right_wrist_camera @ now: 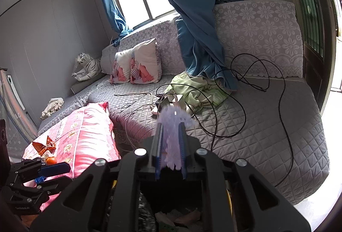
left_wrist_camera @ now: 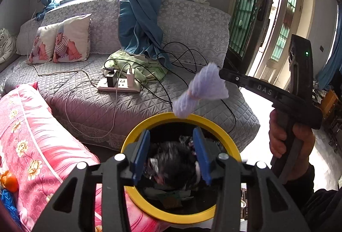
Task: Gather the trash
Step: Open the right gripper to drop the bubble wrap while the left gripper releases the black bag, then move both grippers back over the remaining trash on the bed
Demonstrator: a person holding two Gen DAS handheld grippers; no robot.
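The right hand-held gripper (right_wrist_camera: 170, 146) is seen closed on a pale purple tissue (left_wrist_camera: 199, 90), which is pinched between its blue pads (right_wrist_camera: 183, 152) and held in the air just above the far rim of the bin (left_wrist_camera: 136, 138). The left hand-held gripper (left_wrist_camera: 172, 154) is held with its jaws apart and nothing between them, directly over the bin's mouth.

The grey quilted sofa (left_wrist_camera: 128, 103) is seen behind, with a blue curtain (left_wrist_camera: 141, 18) draped onto it. A pink floral quilt (left_wrist_camera: 32, 125) is lain beside the bin. A green cloth (left_wrist_camera: 147, 67) is crumpled on the seat, and two printed cushions (left_wrist_camera: 62, 39) are propped against the backrest. The yellow-rimmed bin is lined in black and partly filled with crumpled waste. A white power strip (left_wrist_camera: 119, 84) is set on the seat, with black cables (right_wrist_camera: 256, 86) trailed across it. An orange (right_wrist_camera: 50, 160) is seen on the quilt.
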